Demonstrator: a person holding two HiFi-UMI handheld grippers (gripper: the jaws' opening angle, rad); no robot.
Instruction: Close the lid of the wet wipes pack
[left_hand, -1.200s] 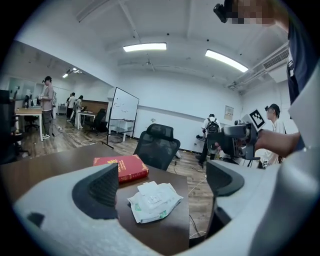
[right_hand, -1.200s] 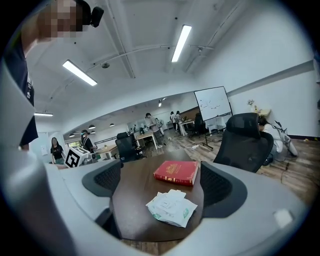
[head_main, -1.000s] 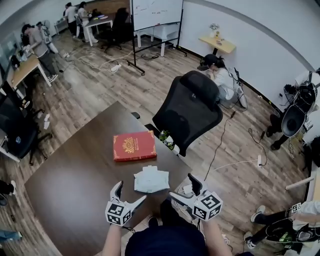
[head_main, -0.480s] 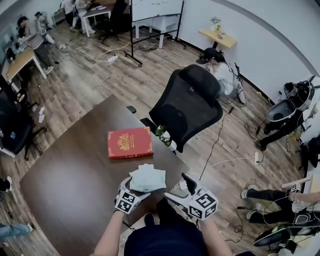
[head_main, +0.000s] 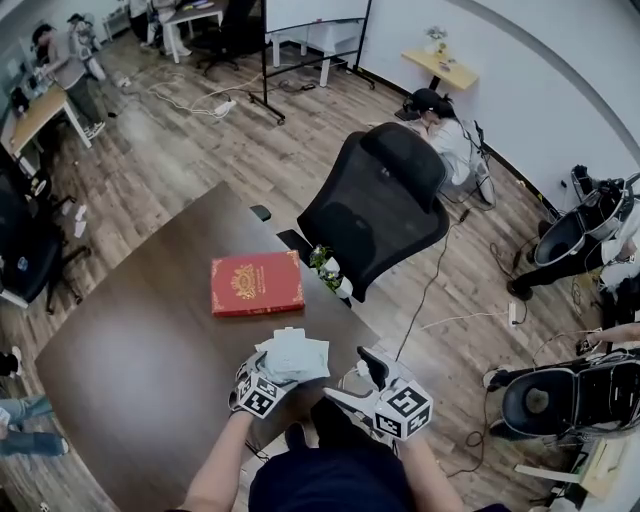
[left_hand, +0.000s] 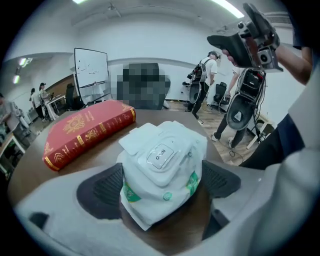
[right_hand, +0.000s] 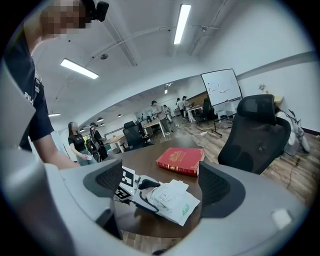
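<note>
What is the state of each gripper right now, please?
Left gripper: jaws have just been closing, now clamped on the pack.
Right gripper: open, empty.

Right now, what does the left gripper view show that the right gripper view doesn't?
Only the left gripper view: the wet wipes pack sits between the left claw's pads, which have just been closing and seem to press its sides. Its OPEN label is readable, and the right claw hangs high at right. Only the right gripper view: the left claw from outside at the pack's edge, and the right claw's own jaws wide apart, holding nothing. Both: pack, red book, dark table.
</note>
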